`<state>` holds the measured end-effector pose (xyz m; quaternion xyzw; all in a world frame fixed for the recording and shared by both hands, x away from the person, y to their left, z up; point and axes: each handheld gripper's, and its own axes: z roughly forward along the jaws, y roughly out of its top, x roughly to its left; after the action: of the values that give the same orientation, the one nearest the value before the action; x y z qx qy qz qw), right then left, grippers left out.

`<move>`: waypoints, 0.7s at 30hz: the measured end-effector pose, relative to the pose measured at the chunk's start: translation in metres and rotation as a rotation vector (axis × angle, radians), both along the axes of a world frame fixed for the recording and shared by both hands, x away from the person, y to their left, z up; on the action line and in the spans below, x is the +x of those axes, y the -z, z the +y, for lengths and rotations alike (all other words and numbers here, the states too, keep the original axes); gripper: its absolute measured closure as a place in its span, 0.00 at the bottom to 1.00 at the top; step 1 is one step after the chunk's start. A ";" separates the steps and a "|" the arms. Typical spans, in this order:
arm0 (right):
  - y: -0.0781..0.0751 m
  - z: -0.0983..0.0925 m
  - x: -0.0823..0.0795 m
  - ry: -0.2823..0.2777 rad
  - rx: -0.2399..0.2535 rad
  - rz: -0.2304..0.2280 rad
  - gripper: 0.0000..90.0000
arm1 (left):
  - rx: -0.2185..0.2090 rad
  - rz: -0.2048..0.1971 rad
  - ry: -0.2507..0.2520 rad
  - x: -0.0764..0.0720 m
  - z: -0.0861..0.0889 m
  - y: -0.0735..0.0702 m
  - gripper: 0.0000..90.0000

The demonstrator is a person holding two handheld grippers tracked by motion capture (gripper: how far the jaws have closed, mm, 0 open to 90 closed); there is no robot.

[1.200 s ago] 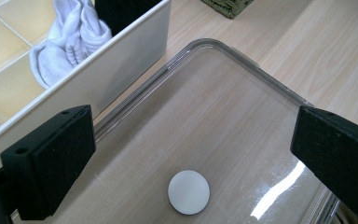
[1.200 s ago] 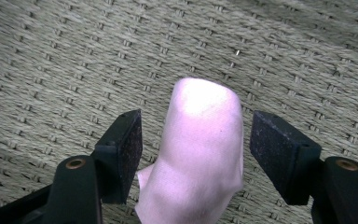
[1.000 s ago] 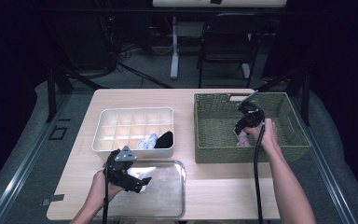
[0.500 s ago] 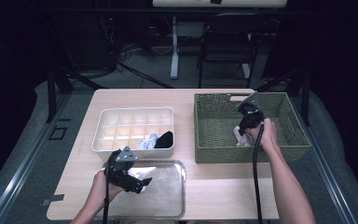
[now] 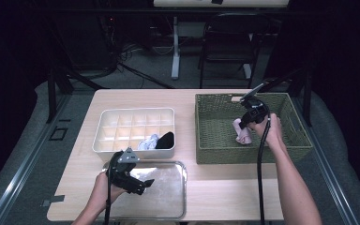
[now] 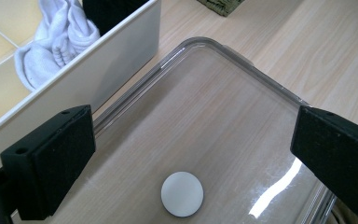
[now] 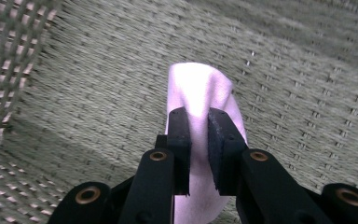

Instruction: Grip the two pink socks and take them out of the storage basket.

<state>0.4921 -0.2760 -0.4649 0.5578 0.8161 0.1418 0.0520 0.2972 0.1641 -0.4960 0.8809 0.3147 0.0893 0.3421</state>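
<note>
Pink cloth, a small sock-like piece (image 7: 200,93), now sits pinched between the pads of our right gripper (image 7: 198,140) inside the woven green basket (image 5: 215,126); the jaws have just been closing and the fabric bulges above them in the right gripper view; in the high view the pink cloth (image 5: 242,132) hangs below the right gripper (image 5: 249,119) over the basket floor, and we cannot tell whether its lower end touches the weave; we judge the grab complete and the lift out of the basket to be the step in hand, with the white divided organizer (image 5: 136,133), already holding a white sock (image 5: 147,143) and a black sock (image 5: 165,139) in its near compartments, the likely destination. Our left gripper (image 5: 138,183) hovers over the clear tray (image 5: 168,206) with its jaws wide apart and nothing between them; a white disc (image 6: 182,193) lies on the tray beneath. Against the frame of a second ago, the right gripper sits slightly higher in the basket and the cloth has been drawn up with it; the left hand, the tray and the organizer lie as they did.
</note>
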 end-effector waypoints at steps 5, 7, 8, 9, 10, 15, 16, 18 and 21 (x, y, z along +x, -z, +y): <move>-0.010 0.004 -0.002 -0.015 0.014 -0.023 0.89 | 0.000 0.002 0.003 -0.001 -0.001 0.001 0.00; -0.013 0.005 -0.003 -0.018 0.017 -0.033 0.89 | -0.002 0.003 0.001 -0.001 0.000 0.001 0.00; -0.016 0.006 -0.004 -0.031 0.015 -0.034 0.89 | -0.004 0.003 0.000 -0.001 0.000 0.001 0.00; -0.018 0.007 -0.004 -0.035 0.020 -0.037 0.89 | -0.004 0.002 0.000 -0.001 0.000 0.001 0.00; -0.019 0.008 -0.004 -0.038 0.032 -0.038 0.89 | -0.004 0.001 0.000 -0.001 0.000 0.001 0.00; -0.029 0.015 -0.007 -0.065 0.027 -0.056 0.89 | 0.006 0.004 0.006 -0.001 -0.002 0.003 0.00; -0.032 0.016 -0.008 -0.073 0.032 -0.061 0.89 | 0.005 0.007 0.008 -0.001 -0.002 0.003 0.00; -0.036 0.019 -0.009 -0.082 0.041 -0.076 0.89 | 0.005 0.007 0.010 -0.001 -0.005 0.004 0.00; -0.042 0.024 -0.011 -0.100 0.036 -0.082 0.89 | 0.019 0.008 0.022 -0.002 -0.008 0.006 0.00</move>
<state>0.4807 -0.2523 -0.4227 0.5110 0.8374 0.1813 0.0683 0.2952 0.1556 -0.5018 0.8878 0.3054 0.0851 0.3337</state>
